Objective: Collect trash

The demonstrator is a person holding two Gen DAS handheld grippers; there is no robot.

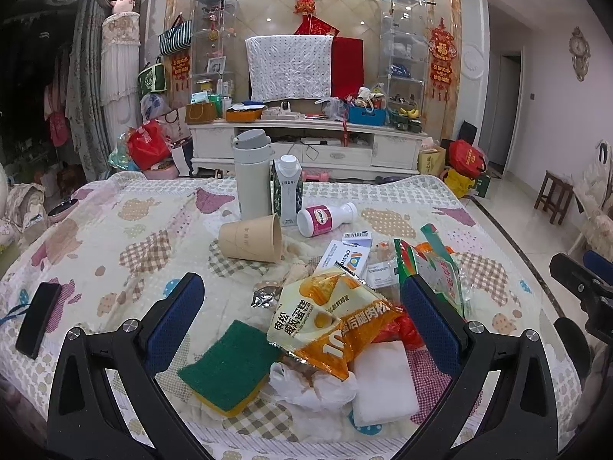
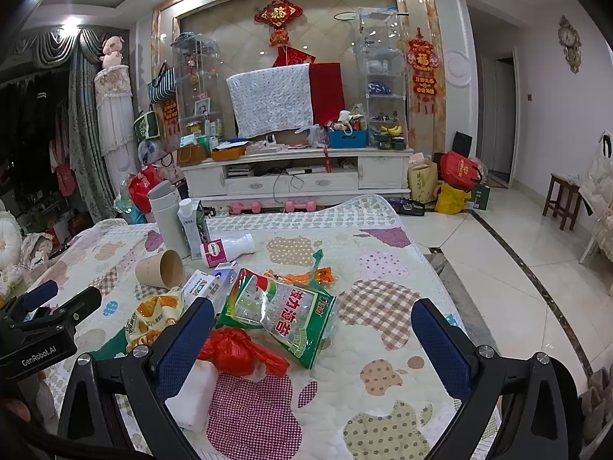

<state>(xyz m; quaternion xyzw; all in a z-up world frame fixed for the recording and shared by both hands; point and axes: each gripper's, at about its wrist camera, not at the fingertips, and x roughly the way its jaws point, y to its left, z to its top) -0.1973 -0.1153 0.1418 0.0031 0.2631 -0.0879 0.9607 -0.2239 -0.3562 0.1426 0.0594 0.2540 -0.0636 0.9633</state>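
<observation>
Both grippers open over the litter on the quilted surface point(image 1: 115, 237), holding nothing.

Left gripper point(image 1: 302, 306) frames the orange wrapper point(image 1: 337, 322): probably light, crinkly and slick, so pinch a flat edge. It lies just right of the green sponge point(image 1: 230, 364). Right gripper point(image 2: 312, 329) faces the green packet point(image 2: 283, 318). A box point(image 1: 346, 255) reads "CRESTO…".

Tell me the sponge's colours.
The sponge is dark green on top with a yellow layer beneath; the left wrist view shows it best.
</observation>
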